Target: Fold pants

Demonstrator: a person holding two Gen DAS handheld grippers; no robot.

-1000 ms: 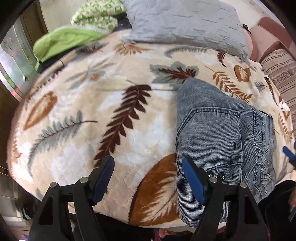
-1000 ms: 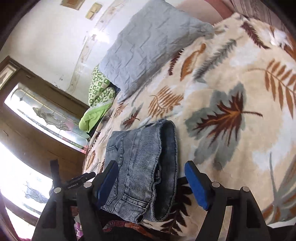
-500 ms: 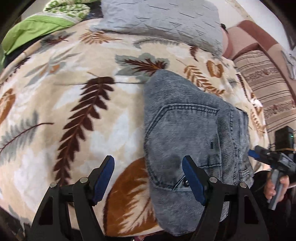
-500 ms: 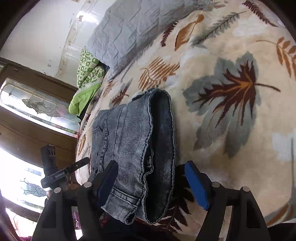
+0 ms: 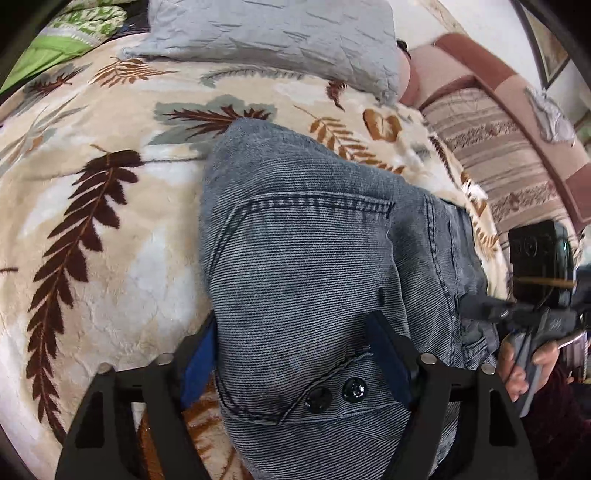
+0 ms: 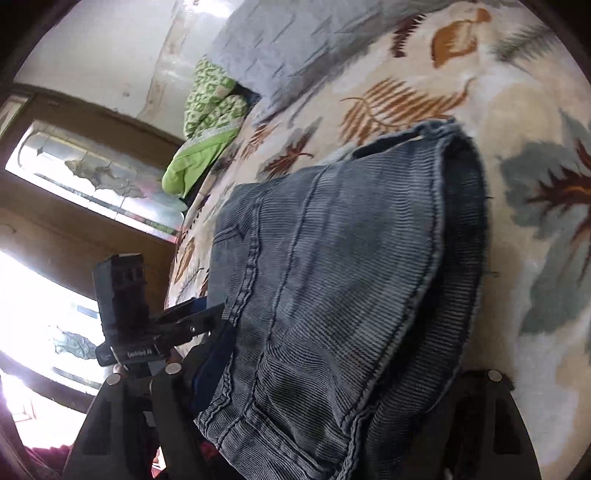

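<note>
Left wrist view: the pants [image 5: 317,258], ribbed grey-blue denim folded into a thick bundle, lie on the bed's plush leaf-print blanket [image 5: 110,240], well short of the grey quilted pillow [image 5: 273,33]. The left gripper [image 5: 295,354] straddles the near waistband end; its jaws have just been closing, denim bulging between them, but I cannot tell whether the pads press yet. A shallow bite here would likely catch only the top layer, so the fold peels open on lifting. The two black snaps sit near the pads and could make the grip slip.

Right wrist view: the right gripper [image 6: 332,402] straddles the pants' stacked hem edge, on the side away from the pillow; its jaws have also been closing, and the right pad is hidden under cloth, so contact is unclear. The stiff, rounded layers could splay if pinched off-centre. Uneven pulls between hands would skew the bundle.
</note>
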